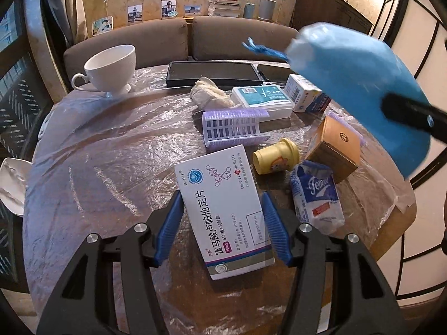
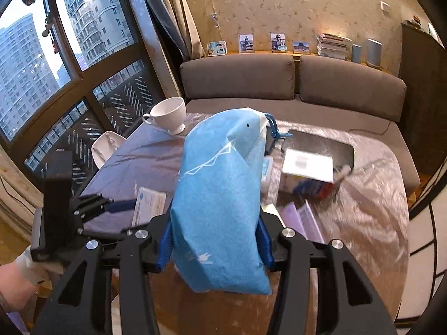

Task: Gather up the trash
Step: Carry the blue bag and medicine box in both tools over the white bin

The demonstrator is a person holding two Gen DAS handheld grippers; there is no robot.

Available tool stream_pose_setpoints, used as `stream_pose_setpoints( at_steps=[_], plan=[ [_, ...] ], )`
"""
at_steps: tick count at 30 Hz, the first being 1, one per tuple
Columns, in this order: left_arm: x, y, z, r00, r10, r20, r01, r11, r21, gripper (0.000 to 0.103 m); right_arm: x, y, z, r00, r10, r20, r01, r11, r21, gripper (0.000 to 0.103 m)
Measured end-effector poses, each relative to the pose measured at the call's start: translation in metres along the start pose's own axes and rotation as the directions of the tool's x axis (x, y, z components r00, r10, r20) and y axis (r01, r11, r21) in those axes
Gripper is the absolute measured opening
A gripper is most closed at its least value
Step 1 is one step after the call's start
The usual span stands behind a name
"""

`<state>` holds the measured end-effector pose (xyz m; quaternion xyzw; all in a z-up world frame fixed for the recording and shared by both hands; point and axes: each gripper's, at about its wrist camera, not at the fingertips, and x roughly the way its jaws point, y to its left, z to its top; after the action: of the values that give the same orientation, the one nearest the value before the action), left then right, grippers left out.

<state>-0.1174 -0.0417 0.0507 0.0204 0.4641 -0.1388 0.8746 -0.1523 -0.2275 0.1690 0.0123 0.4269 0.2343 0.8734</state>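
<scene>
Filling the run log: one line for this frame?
left tool: gripping white medicine box | right tool: holding blue drawstring bag aloft | yellow cup: on its side, on table

Both tools share one build. The left gripper [image 1: 222,223] has black angular arms with cut-out slots, ribbed blue pads [image 1: 169,223] and round silver screws (four across the arms). The right gripper [image 2: 215,247] matches it. At the left gripper's black block-shaped body in the right wrist view, the hand [image 2: 30,265] wears a white glove.
</scene>
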Motion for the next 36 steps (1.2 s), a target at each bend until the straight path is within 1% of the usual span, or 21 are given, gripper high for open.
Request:
stream_pose_setpoints(
  at_steps=[3, 7, 12, 18, 24, 30, 36],
  plan=[
    [-0.005, -0.004, -0.003, 1.000, 0.022, 0.008, -0.023, 1.000, 0.017, 0.058, -0.013, 0.003, -0.013, 1.000, 0.004, -0.011, -0.004, 1.000, 0.012, 0.048],
    [-0.015, -0.011, -0.009, 0.997, 0.068, 0.022, -0.069, 0.996, 0.063, 0.058, -0.028, 0.008, -0.031, 1.000, 0.006, -0.023, -0.006, 1.000, 0.017, 0.048],
    [-0.027, -0.018, -0.018, 0.995, 0.096, 0.037, -0.099, 0.990, 0.101, 0.058, -0.046, 0.017, -0.052, 0.999, 0.017, -0.036, -0.016, 1.000, 0.026, 0.048],
    [-0.040, -0.032, -0.035, 0.996, 0.086, 0.038, -0.091, 0.985, 0.147, 0.058, -0.060, 0.028, -0.073, 0.997, 0.037, -0.065, -0.035, 0.999, 0.035, 0.048],
    [-0.049, -0.040, -0.052, 0.999, 0.051, 0.014, -0.052, 0.986, 0.155, 0.058, -0.071, 0.032, -0.094, 0.993, 0.060, -0.100, -0.054, 0.997, 0.058, 0.048],
    [-0.054, -0.045, -0.065, 0.997, 0.072, 0.002, -0.071, 0.980, 0.185, 0.058, -0.077, 0.040, -0.117, 0.986, 0.075, -0.146, -0.065, 0.996, 0.067, 0.048],
    [-0.058, -0.057, -0.078, 0.997, 0.069, -0.017, -0.064, 0.973, 0.220, 0.058, -0.081, 0.047, -0.135, 0.978, 0.075, -0.197, -0.067, 0.997, 0.048, 0.048]
  ],
)
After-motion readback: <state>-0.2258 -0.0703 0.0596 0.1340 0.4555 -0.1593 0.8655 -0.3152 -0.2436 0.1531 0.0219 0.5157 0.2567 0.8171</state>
